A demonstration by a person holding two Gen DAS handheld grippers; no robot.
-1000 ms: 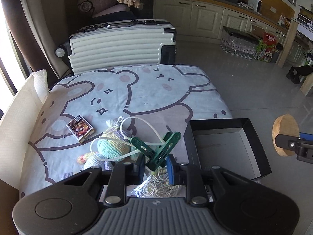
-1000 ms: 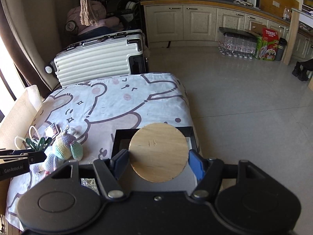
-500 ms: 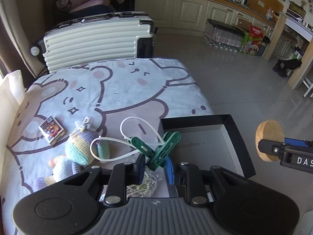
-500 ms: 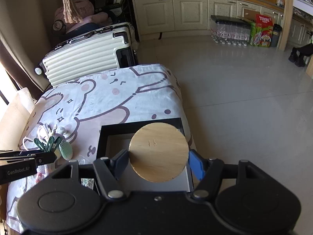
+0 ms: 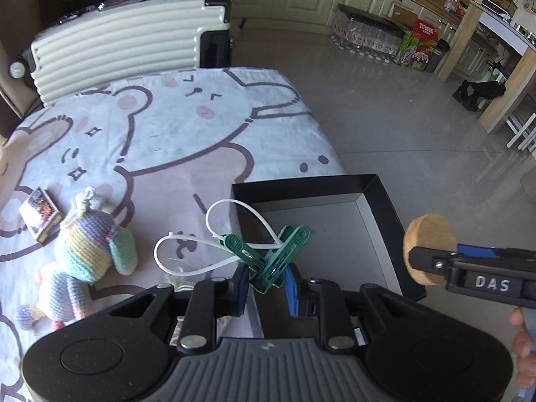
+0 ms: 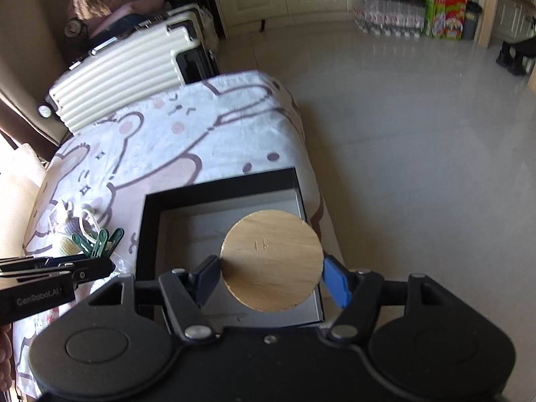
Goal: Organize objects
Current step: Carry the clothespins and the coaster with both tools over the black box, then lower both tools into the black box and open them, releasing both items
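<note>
Green clothespins (image 5: 273, 258) tilted upper-right, probably two, clamped by left gripper (image 5: 266, 283)

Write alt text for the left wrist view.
The left hand-held gripper grips green clothes pegs threaded on white zip ties beside an open black box. Right, another hand-held gripper holds a wooden disc.

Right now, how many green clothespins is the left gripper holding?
2, as far as shows. Both green clothespins are pinched crossed in the left gripper, at the black box's left edge, with white zip ties looped through. More may be hidden behind.
</note>
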